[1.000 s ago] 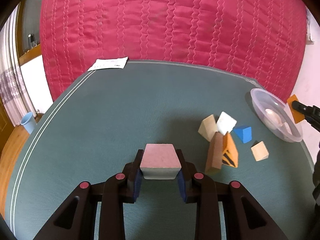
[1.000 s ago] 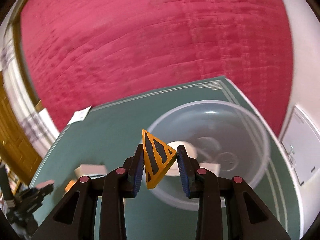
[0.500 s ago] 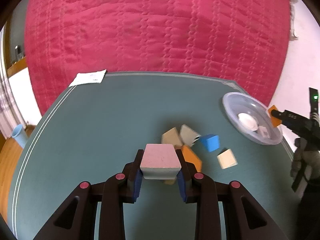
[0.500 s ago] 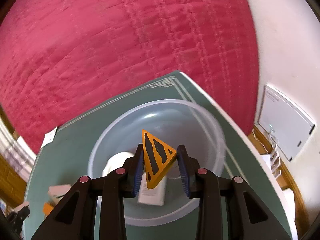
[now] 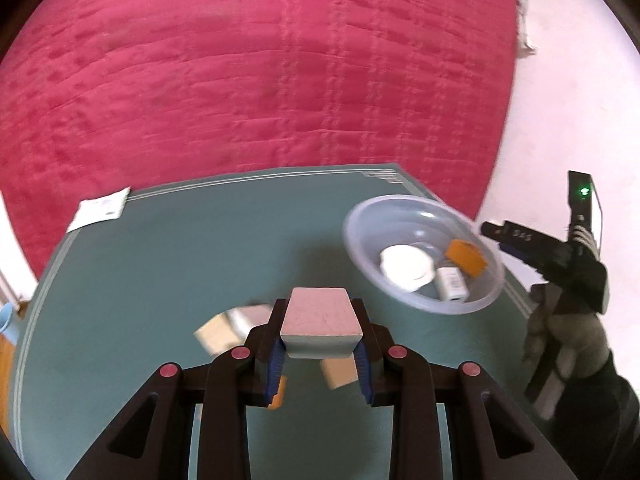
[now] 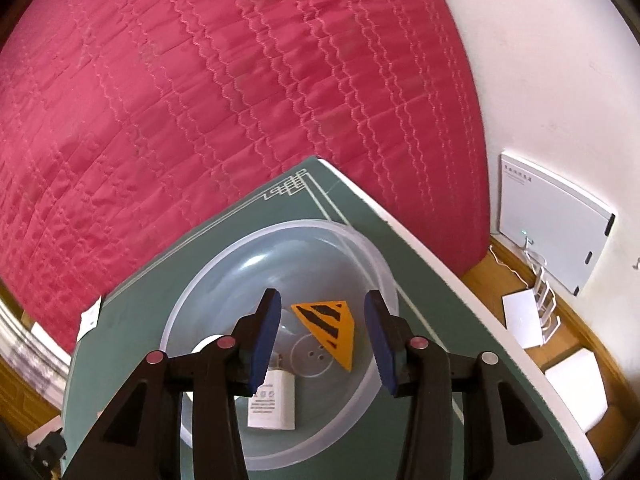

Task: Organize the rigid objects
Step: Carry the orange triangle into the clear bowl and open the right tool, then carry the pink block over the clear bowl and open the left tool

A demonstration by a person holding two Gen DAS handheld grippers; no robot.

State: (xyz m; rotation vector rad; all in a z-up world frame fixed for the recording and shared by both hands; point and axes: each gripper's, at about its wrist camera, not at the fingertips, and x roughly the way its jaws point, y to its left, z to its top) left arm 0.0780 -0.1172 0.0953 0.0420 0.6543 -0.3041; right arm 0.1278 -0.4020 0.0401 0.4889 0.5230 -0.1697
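My left gripper [image 5: 321,354] is shut on a pinkish-grey block [image 5: 321,318], held above the green table [image 5: 192,264]. A clear plastic bowl [image 5: 424,302] sits at the table's right corner with a white round piece [image 5: 406,266], a white labelled box [image 5: 451,283] and an orange striped wedge [image 5: 466,257] in it. Over the bowl [image 6: 224,292], the jaws of my right gripper [image 6: 322,334] are opening; the orange striped wedge [image 6: 330,330] lies loose between and below them, touching neither pad. From the left wrist view, that gripper [image 5: 520,240] sits in a gloved hand [image 5: 568,340].
Several loose wooden blocks [image 5: 218,330] lie on the table under my left gripper, blurred. A white paper slip [image 5: 100,212] rests at the far left edge. A red quilted bedspread [image 5: 256,80] backs the table. White devices [image 6: 552,228] stand by the wall at right.
My right gripper went from shut on the striped wedge to open, and the wedge dropped into the bowl. My left gripper swung right toward the bowl, still carrying its block.
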